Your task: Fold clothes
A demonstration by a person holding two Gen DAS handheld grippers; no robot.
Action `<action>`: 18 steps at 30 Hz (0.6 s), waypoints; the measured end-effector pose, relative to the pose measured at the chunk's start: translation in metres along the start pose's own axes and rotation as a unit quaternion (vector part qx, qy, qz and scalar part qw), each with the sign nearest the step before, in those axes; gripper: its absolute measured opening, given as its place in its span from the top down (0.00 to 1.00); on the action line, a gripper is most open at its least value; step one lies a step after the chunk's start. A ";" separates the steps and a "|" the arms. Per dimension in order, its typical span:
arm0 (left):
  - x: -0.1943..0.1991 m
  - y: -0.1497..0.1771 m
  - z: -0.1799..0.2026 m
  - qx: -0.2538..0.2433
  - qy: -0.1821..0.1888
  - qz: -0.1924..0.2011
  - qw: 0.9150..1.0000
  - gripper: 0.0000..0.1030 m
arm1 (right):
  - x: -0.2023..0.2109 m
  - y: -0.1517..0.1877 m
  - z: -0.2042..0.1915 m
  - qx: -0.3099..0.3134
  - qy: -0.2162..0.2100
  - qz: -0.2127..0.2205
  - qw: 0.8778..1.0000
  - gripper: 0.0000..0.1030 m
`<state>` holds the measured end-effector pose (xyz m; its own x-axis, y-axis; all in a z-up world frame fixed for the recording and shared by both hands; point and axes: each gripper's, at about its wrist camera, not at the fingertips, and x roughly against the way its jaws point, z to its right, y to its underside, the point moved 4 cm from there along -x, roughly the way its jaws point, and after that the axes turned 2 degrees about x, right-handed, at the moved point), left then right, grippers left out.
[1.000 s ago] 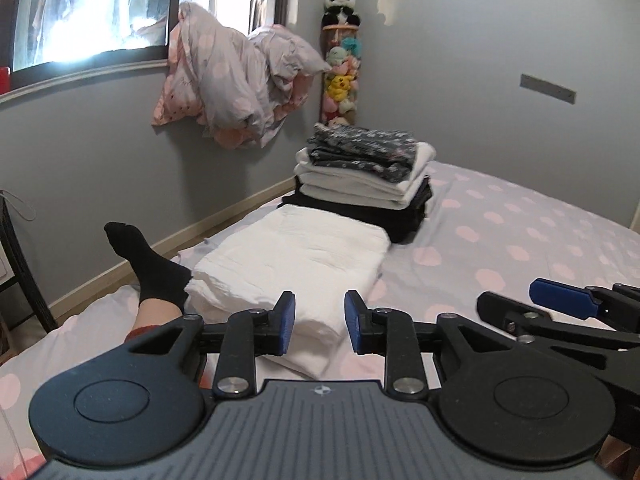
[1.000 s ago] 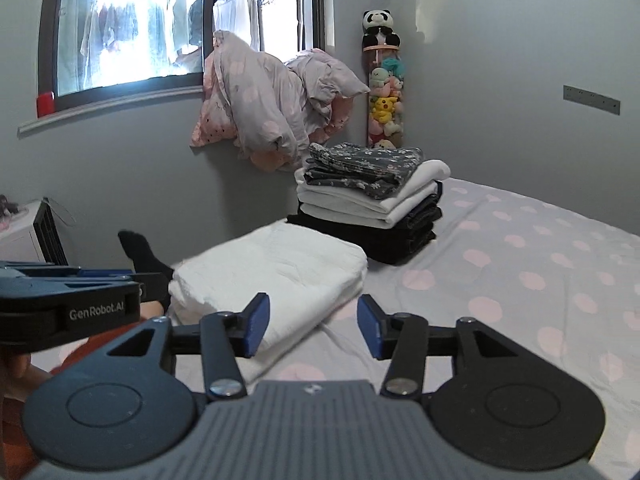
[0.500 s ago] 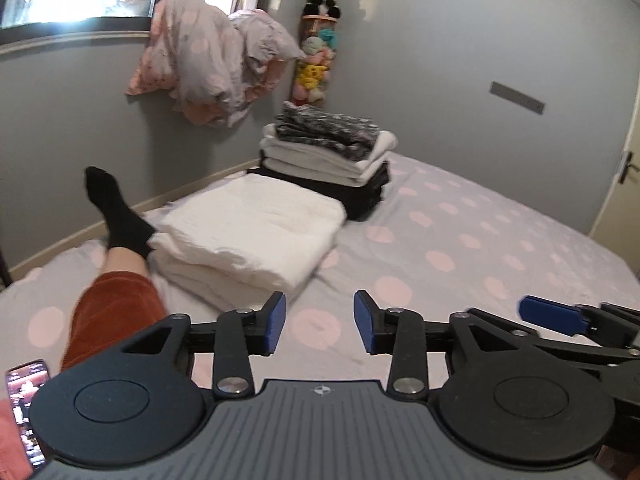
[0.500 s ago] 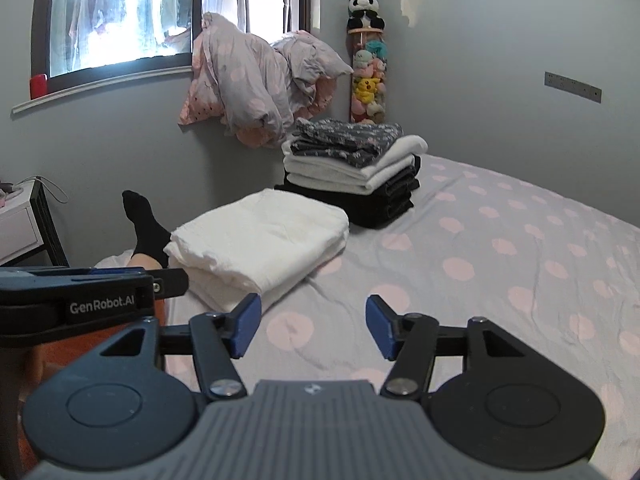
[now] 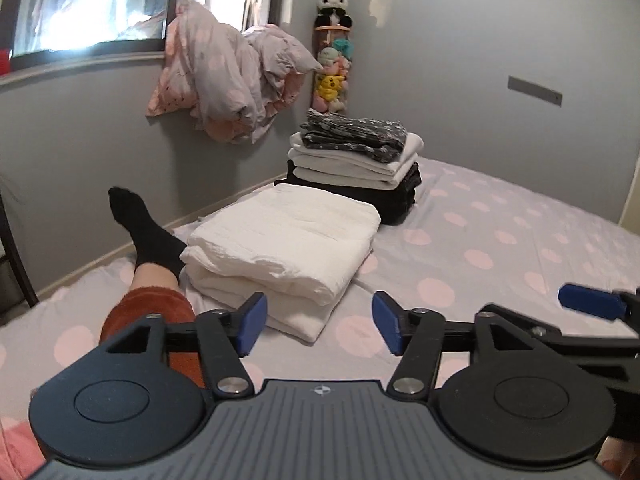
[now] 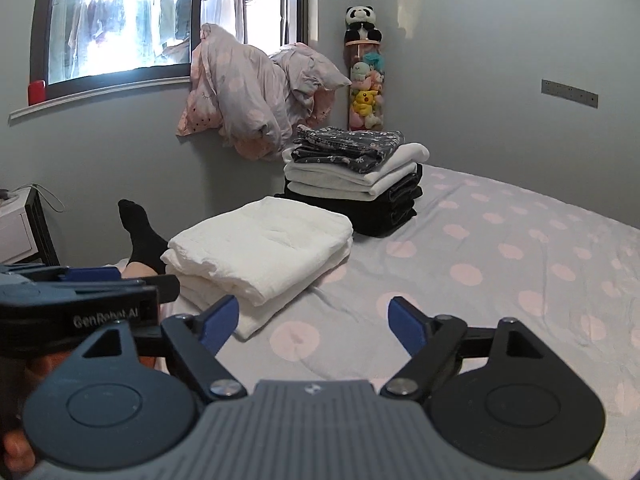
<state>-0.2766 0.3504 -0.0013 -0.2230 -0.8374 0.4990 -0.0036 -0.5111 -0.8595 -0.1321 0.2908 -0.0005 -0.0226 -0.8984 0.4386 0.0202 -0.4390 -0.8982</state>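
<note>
Bedroom | left gripper [image 5: 318, 328] and right gripper [image 6: 312, 324] opening, empty | folded white cotton garment [image 5: 280, 248] released near stacked folded clothes [image 5: 356, 160], apparently finished.

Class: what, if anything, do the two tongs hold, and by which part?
Nothing. The left tongs and right tongs are both opening, empty, above the bed.

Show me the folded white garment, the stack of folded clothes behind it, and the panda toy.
folded white garment [image 5: 288, 236], left wrist view, top face.
stack of folded clothes [image 6: 352, 160], right wrist view, top patterned piece.
panda toy [image 6: 362, 20], right wrist view, body.
</note>
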 end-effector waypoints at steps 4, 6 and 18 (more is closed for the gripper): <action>-0.002 0.003 -0.001 -0.006 -0.011 -0.007 1.000 0.24 | -0.002 0.004 -0.001 -0.002 0.011 -0.010 1.000 0.18; -0.003 0.005 -0.001 -0.006 -0.014 -0.014 1.000 0.24 | -0.005 0.005 0.000 -0.003 0.012 -0.018 1.000 0.18; -0.009 0.017 0.004 0.000 -0.019 -0.069 0.997 0.24 | -0.009 0.020 0.013 -0.041 0.016 -0.072 0.996 0.14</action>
<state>-0.2705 0.3484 -0.0201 -0.1836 -0.7657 0.6165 -0.0328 -0.6220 -0.7823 -0.1189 0.2897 -0.0216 -0.0508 -0.8245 0.5636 -0.0679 -0.5602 -0.8256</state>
